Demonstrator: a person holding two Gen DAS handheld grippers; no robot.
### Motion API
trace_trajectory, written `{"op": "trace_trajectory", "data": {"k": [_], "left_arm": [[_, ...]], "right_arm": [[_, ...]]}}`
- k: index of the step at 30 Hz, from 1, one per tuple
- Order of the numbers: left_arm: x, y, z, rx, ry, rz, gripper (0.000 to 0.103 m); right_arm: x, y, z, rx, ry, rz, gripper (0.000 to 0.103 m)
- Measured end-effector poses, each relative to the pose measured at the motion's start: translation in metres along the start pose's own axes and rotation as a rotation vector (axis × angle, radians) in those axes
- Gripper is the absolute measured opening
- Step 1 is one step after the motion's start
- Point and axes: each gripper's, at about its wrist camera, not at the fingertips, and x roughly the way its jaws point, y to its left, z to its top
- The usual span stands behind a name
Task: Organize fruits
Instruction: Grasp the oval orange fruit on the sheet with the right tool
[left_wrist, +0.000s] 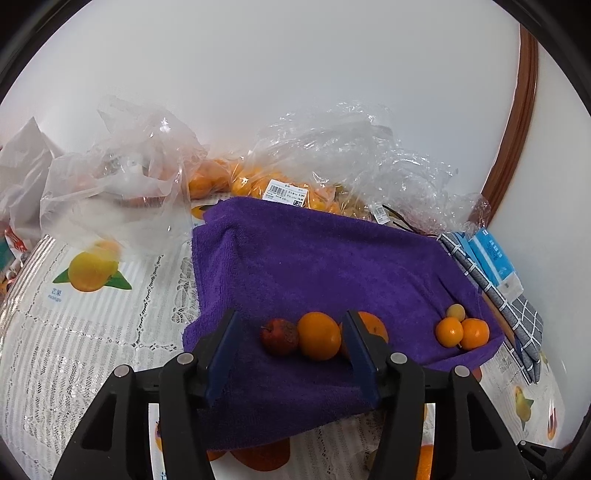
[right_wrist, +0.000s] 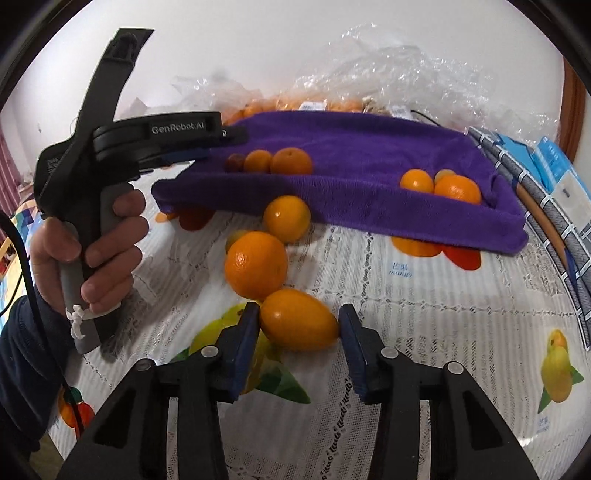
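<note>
My right gripper (right_wrist: 299, 328) brackets an oval orange fruit (right_wrist: 299, 320) on the tablecloth (right_wrist: 424, 314), in front of the purple towel (right_wrist: 369, 177); the left pad touches it, the right stands just off, so nothing is clamped yet. The fruit looks firm, smooth-skinned and apt to roll, so I would squeeze across its narrow middle. My left gripper (left_wrist: 291, 354) hangs open over the towel's near edge, empty.

The middle of the purple towel (left_wrist: 332, 258) lay bare, with fruit grouped near its front edge. Plastic bags (left_wrist: 122, 184) blocked the far side. On the surface (right_wrist: 424, 314), loose oranges (right_wrist: 256, 270) obstructed the left; the right stood free.
</note>
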Motion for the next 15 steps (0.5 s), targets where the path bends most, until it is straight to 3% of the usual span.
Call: {"op": "trace_trajectory", "data": {"k": [15], "left_arm": [[-0.004, 0.001, -0.003, 0.012, -0.009, 0.002, 0.055]], "right_arm": [[-0.019, -0.022, -0.002, 0.12, -0.093, 0.038, 0.043]]}}
